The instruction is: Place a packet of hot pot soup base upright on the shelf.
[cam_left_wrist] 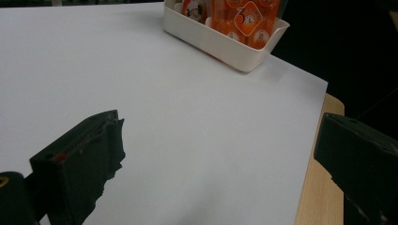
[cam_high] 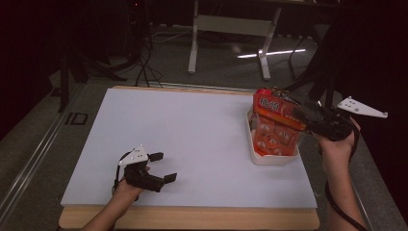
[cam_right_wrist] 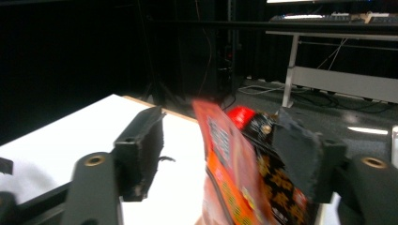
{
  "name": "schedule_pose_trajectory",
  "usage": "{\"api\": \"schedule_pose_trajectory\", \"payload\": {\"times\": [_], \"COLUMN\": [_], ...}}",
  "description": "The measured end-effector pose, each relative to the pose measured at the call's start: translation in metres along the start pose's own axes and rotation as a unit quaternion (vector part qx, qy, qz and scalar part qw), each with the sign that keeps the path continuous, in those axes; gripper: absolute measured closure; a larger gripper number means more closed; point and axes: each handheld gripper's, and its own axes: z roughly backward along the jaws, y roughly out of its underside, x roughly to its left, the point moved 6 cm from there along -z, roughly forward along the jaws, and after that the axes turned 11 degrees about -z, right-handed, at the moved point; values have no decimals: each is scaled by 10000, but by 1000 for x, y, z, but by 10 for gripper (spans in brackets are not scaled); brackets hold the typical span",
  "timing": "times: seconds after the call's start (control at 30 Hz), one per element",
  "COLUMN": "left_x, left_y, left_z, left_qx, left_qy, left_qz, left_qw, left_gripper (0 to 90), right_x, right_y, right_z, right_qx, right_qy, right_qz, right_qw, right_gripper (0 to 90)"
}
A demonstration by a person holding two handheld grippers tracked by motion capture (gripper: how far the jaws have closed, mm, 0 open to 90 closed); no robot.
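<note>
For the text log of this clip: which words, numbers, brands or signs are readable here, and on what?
"3": large white numeral in an orange diamond on the orange plastic snack bag standing in the white plastic tray, left gripper view.
White characters on the bag's red top band: too small to read.
Print on the bag's face in the right gripper view: blurred, unreadable.
</note>
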Motion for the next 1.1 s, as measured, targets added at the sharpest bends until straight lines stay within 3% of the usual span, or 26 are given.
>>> {"api": "schedule_pose_trajectory", "payload": {"times": [0.23,0.53,0.63,0.77,0.87,1.1], "left_x": [0,-1,-1,-1,-1,-1], "left_y": [1,2,2,2,2,2], "left_z": [0,-1,0,-1,0,0], "left_qx": [39,60,57,59,54,55], "left_qy": [-17,-14,-6,6,8,15], "left_qz": [-29,-48,-45,-28,-25,-30], "left_qw": [10000,10000,10000,10000,10000,10000], "left_gripper": [14,15,15,15,15,15], "right_x": [36,67,78,84,90,101], "right_y": [-7,6,19,30,46,77], "right_z": [-2,-9,-14,-19,-26,-37], "right_qx": [-1,71,167,280,483,814], "right_qy": [-240,-586,-778,-838,-817,-1086], "right_qz": [119,177,110,89,292,288], "right_qw": [9996,9981,9968,9961,9951,9903], "right_gripper": [205,149,138,131,128,132]}}
